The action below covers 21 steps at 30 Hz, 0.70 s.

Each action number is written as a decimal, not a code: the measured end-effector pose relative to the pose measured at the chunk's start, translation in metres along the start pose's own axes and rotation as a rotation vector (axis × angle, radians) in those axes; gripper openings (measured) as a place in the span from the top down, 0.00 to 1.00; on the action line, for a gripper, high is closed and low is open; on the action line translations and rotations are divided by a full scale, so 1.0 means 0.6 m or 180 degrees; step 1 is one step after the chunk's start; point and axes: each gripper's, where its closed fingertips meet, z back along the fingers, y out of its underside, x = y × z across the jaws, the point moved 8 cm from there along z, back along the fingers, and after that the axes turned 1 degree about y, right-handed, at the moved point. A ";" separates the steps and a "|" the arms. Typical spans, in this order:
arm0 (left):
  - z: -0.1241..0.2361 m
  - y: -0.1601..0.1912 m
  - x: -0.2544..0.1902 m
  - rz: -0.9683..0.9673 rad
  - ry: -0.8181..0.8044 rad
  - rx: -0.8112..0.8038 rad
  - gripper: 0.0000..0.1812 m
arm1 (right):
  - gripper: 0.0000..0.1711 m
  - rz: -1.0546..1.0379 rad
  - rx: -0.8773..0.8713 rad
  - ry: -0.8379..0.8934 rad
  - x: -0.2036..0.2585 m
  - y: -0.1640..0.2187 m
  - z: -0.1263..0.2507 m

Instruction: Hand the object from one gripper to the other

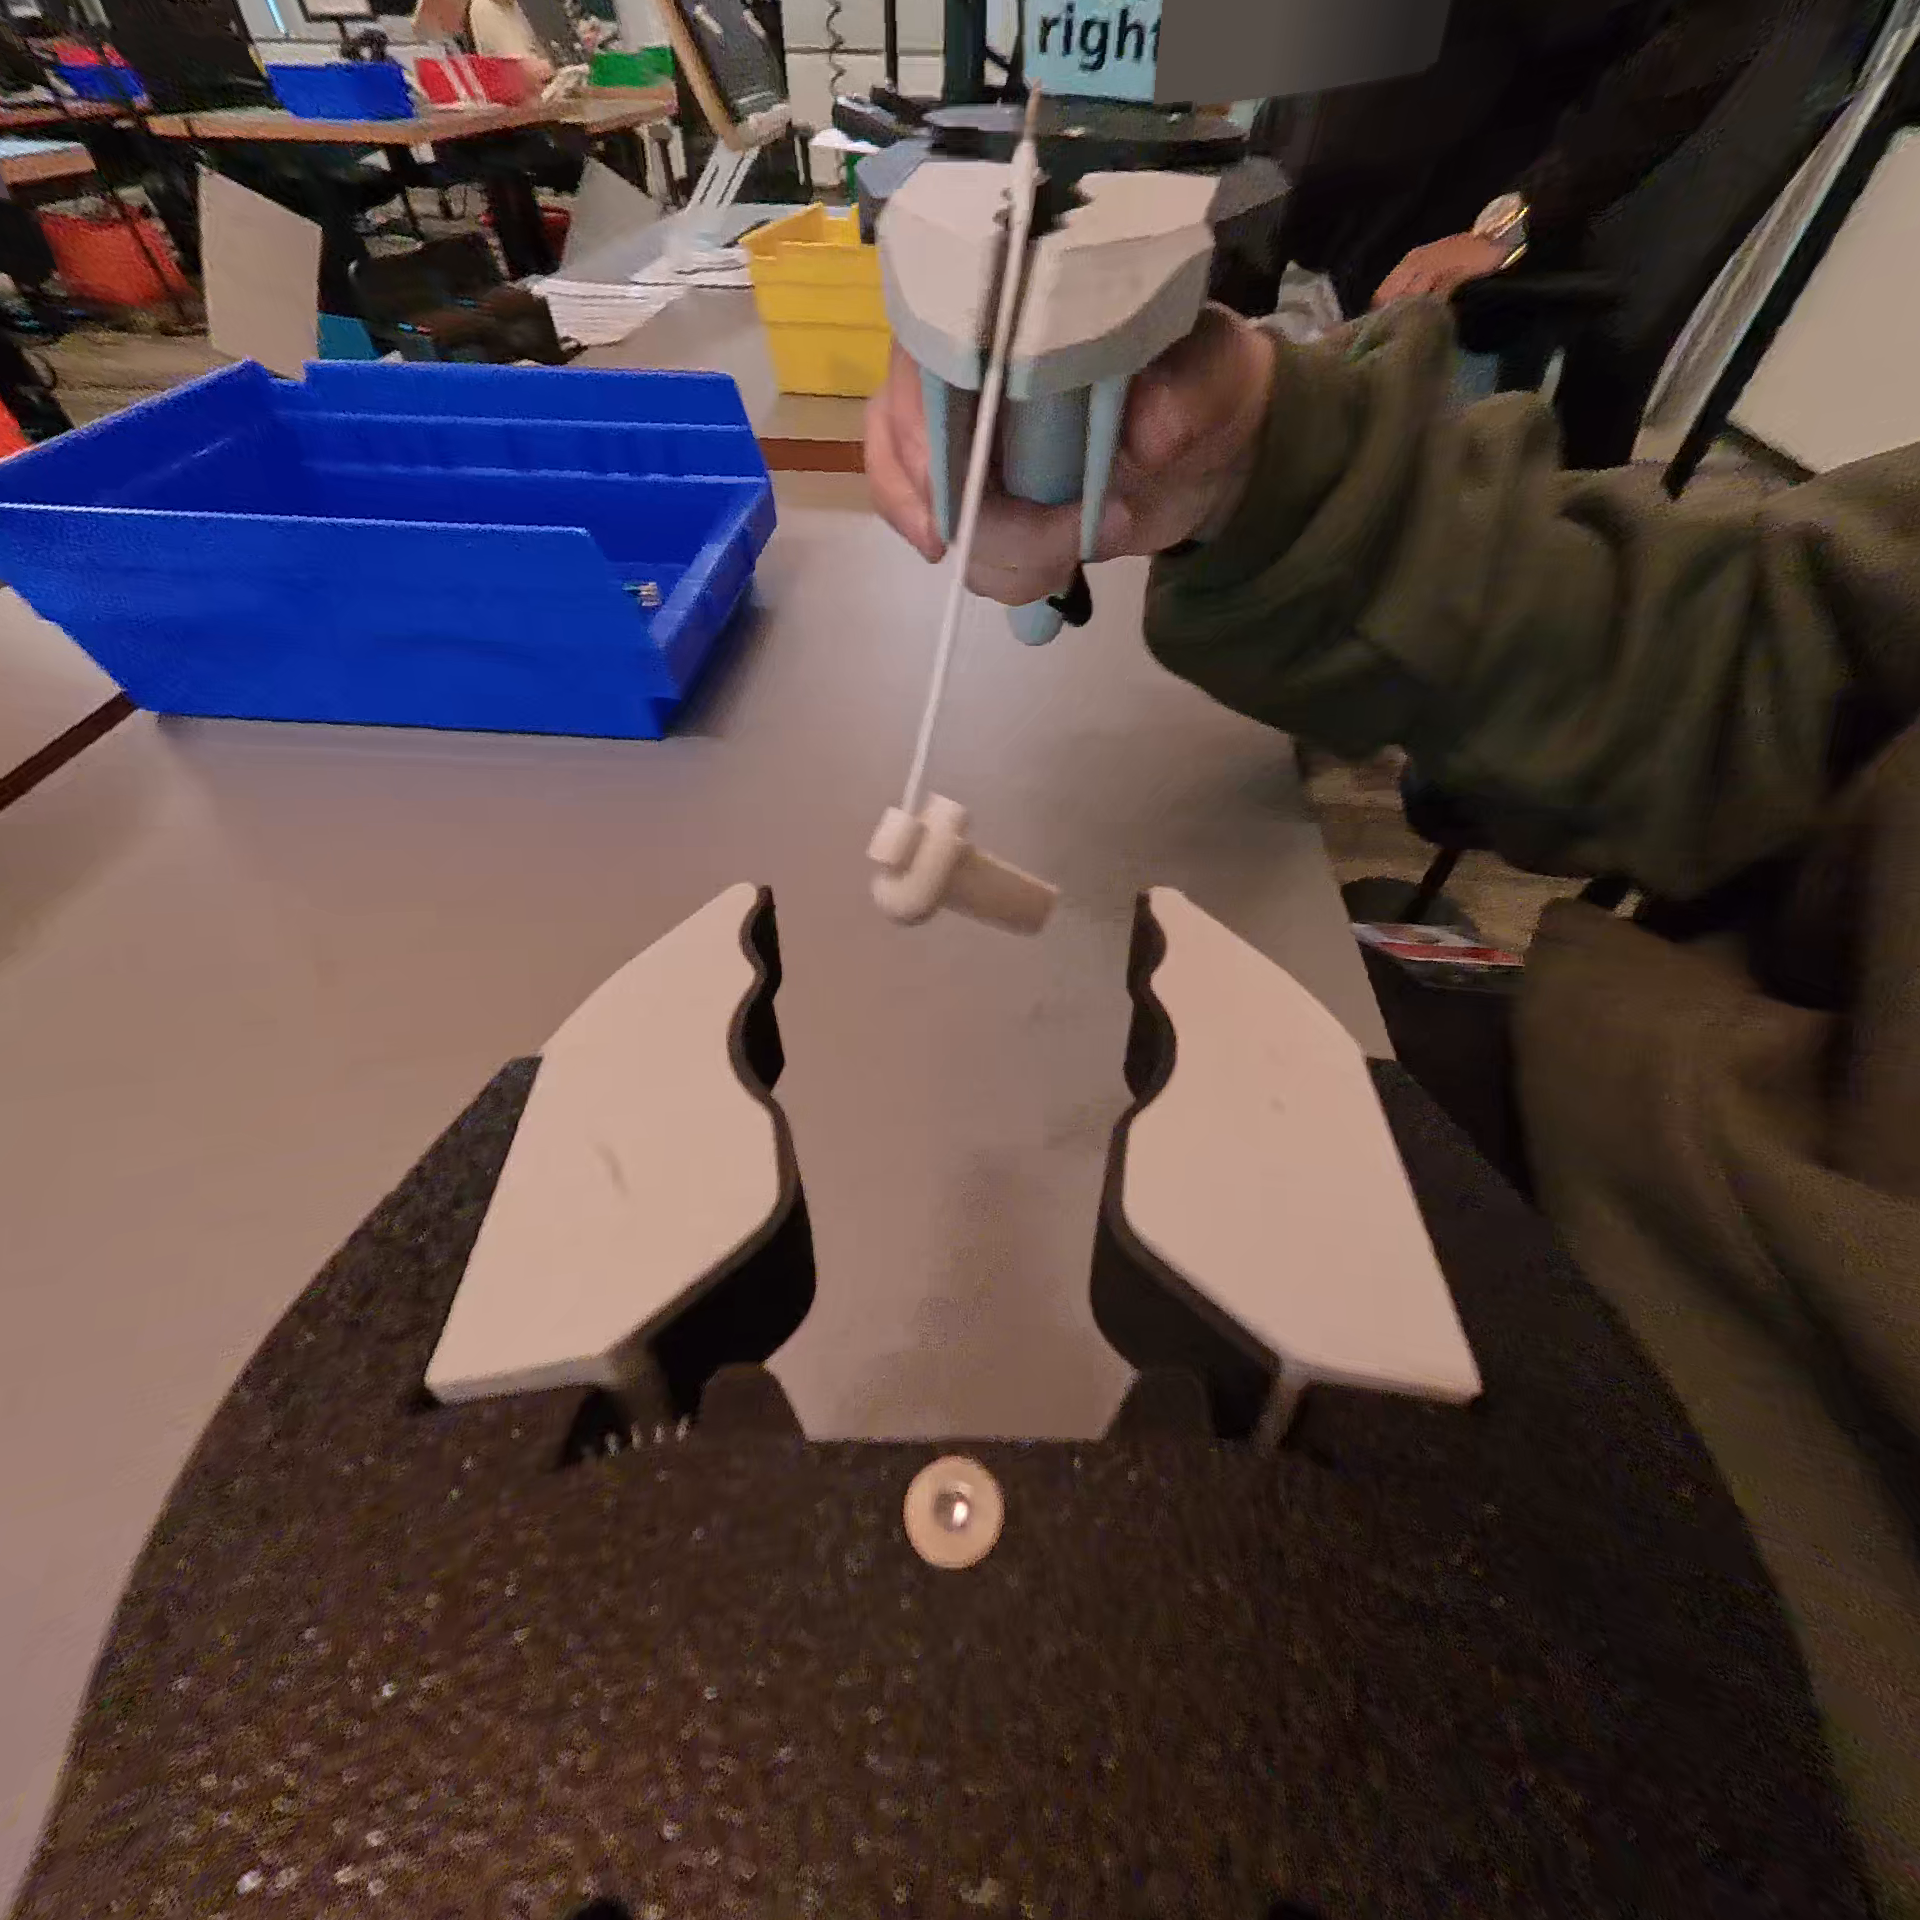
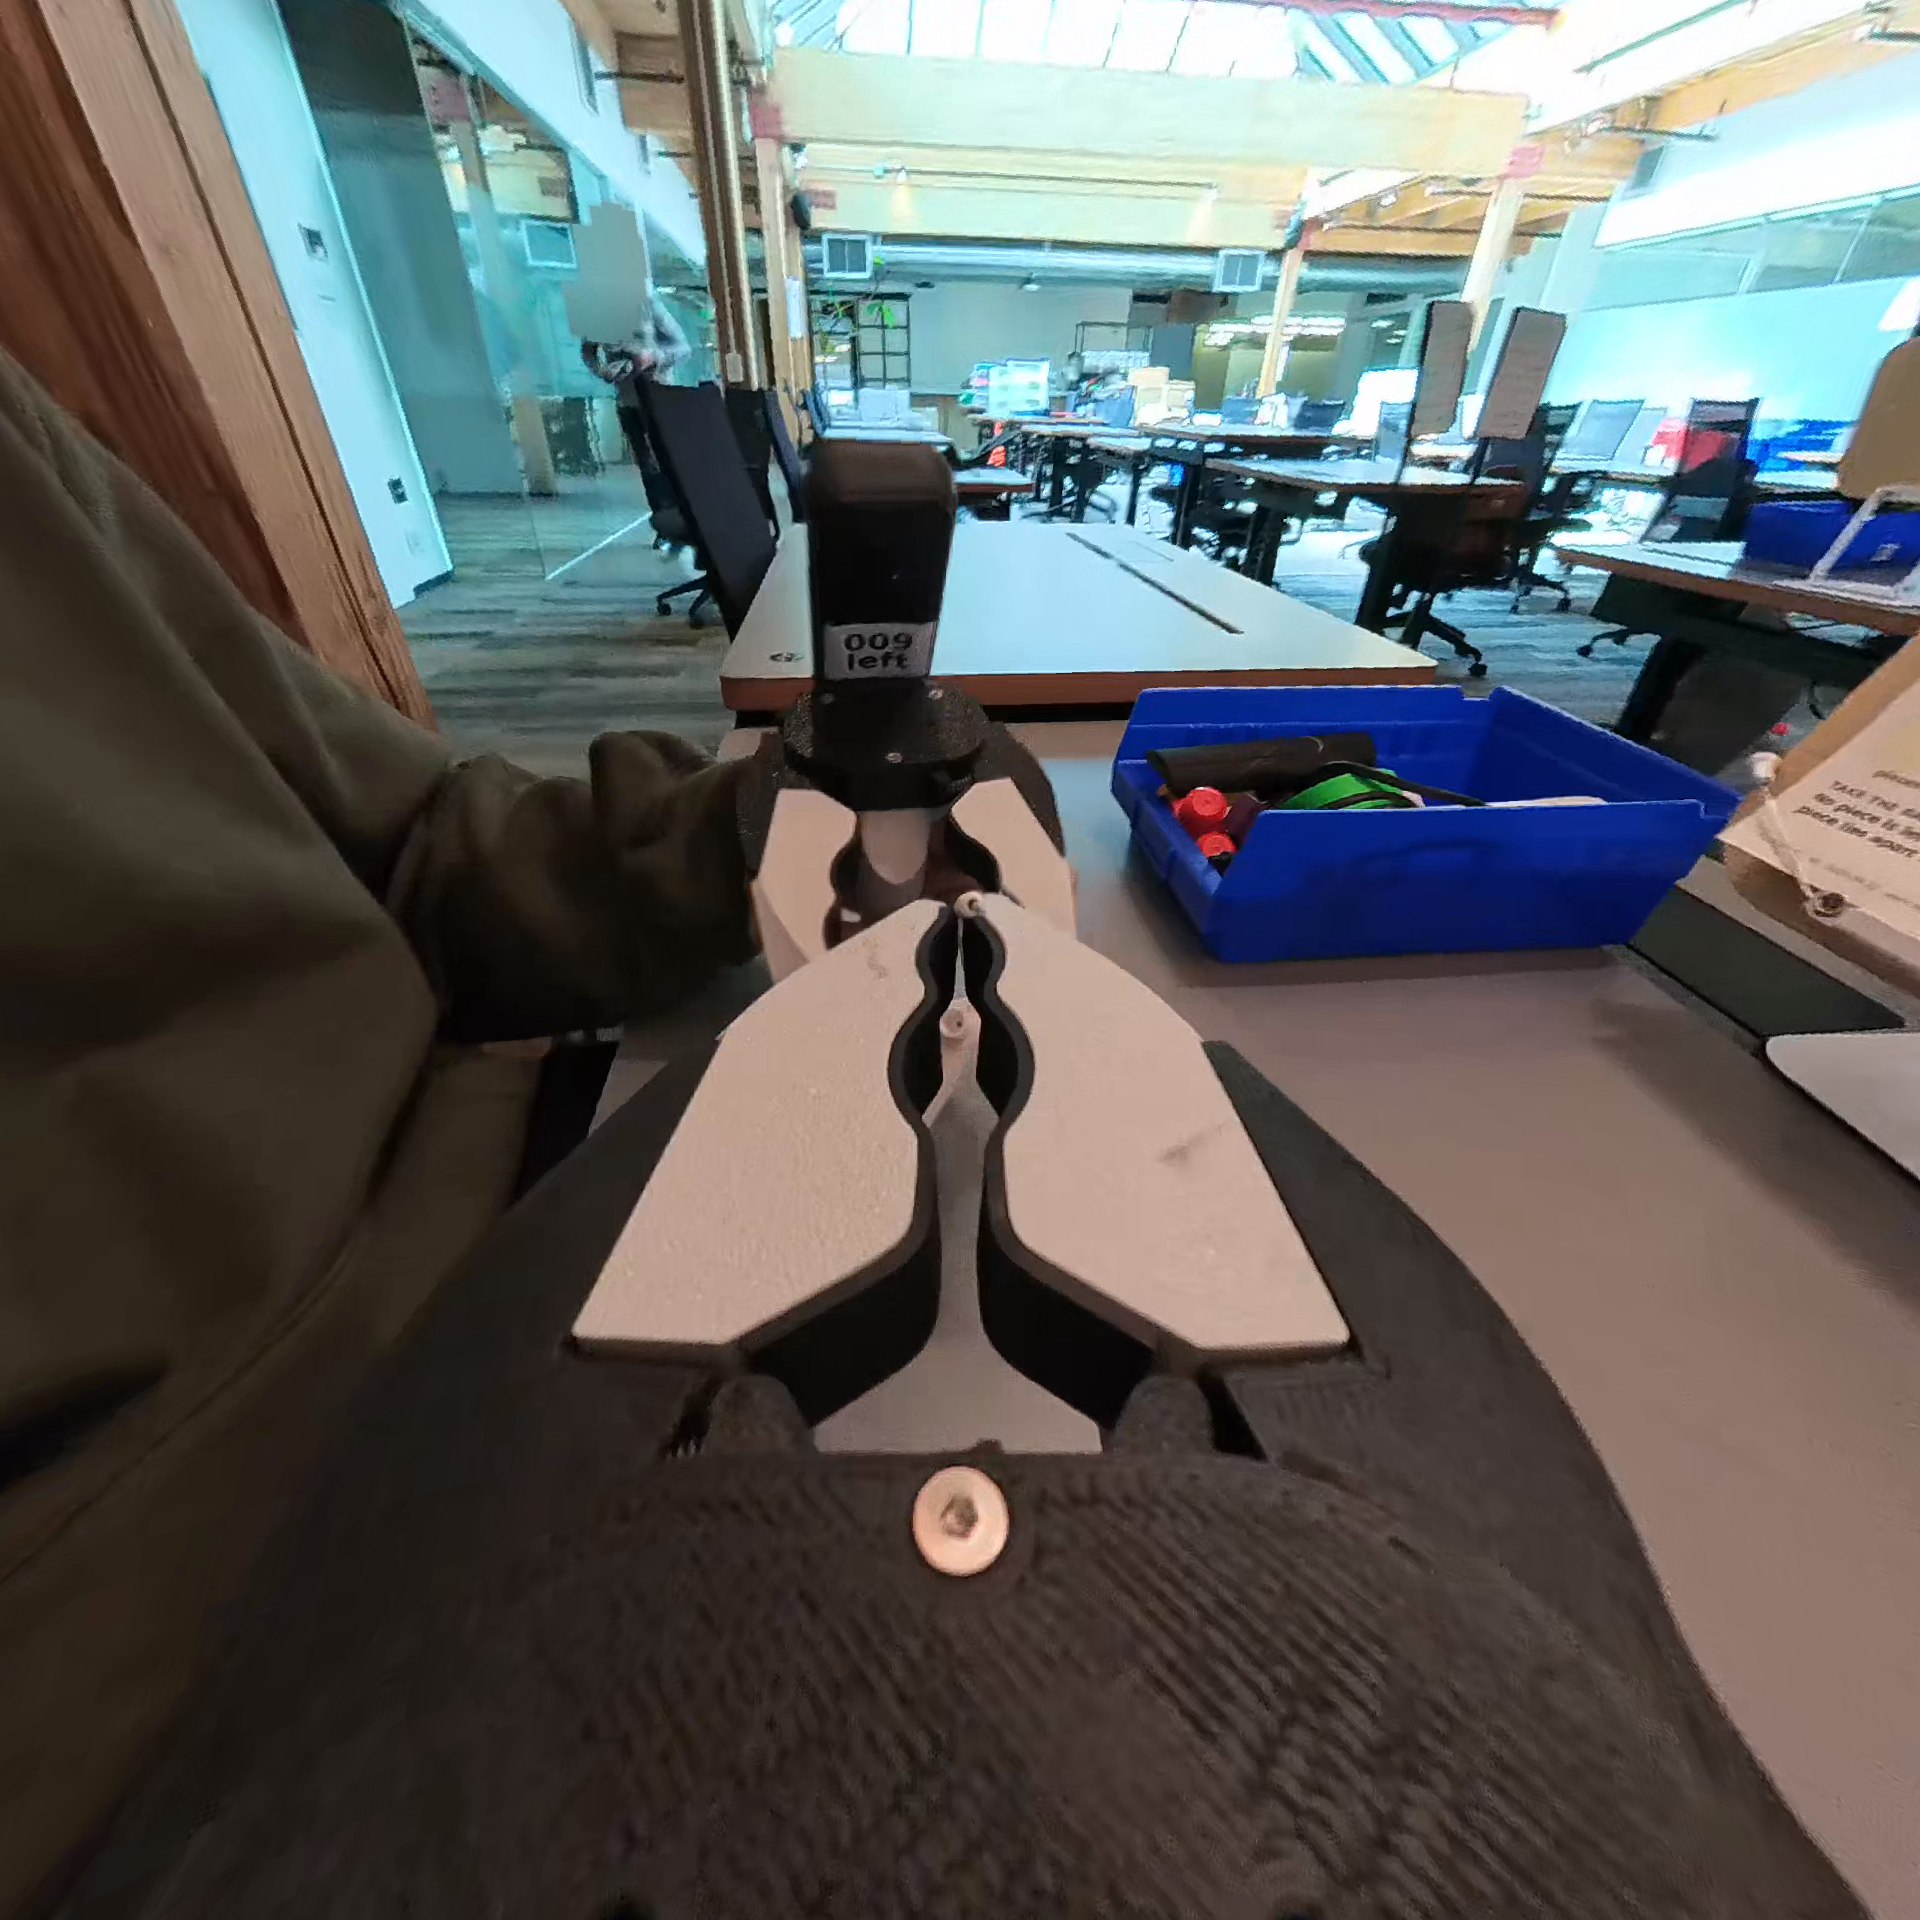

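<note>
The object is a thin white rod (image 1: 961, 540) with a chunky white fitting (image 1: 951, 868) on its lower end. My right gripper (image 1: 1023, 260) is shut on the rod's upper part and holds it hanging steeply above the grey table (image 1: 312, 935). In the right wrist view the right gripper (image 2: 961, 914) has its jaws closed, with the rod's tip (image 2: 968, 904) showing between the fingertips. My left gripper (image 1: 956, 925) is open and empty. The fitting hangs just beyond its fingertips, between them. The left gripper (image 2: 914, 842) faces the right one closely.
A nearly empty blue bin (image 1: 416, 540) stands on the table to the left, with a yellow bin (image 1: 821, 301) behind it. In the right wrist view a blue bin (image 2: 1403, 883) holds several coloured parts. A paper card (image 2: 1849, 821) stands at the far right. Olive sleeves (image 1: 1507, 623) hold both grippers. The tips of one gripper are about 8 cm away from the tips of the other.
</note>
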 end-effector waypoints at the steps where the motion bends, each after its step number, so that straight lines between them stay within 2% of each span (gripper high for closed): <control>1: -0.002 0.001 0.000 0.0027 0.0027 -0.0027 0.65 | 0.99 -0.0035 -0.0041 0.0048 -0.003 0.000 0.002; 4: -0.014 0.008 0.005 0.0065 -0.0144 0.0067 0.64 | 0.99 -0.0117 -0.0164 0.0247 -0.013 -0.003 0.002; 9: -0.039 -0.001 0.026 -0.0344 -0.1604 -0.0141 0.55 | 0.99 -0.0411 -0.0410 0.0950 -0.033 -0.011 -0.004; 12: -0.050 -0.004 0.020 -0.0873 -0.2354 -0.0078 0.56 | 0.99 -0.0600 -0.0573 0.1228 -0.033 -0.016 -0.011; 16: -0.050 -0.009 0.006 -0.1803 -0.3344 -0.0018 0.58 | 0.99 -0.0858 -0.0690 0.1289 -0.022 -0.020 -0.029; 21: -0.061 -0.002 -0.009 -0.2744 -0.3947 0.0166 0.59 | 0.99 -0.1160 -0.0980 0.1119 -0.006 -0.029 -0.047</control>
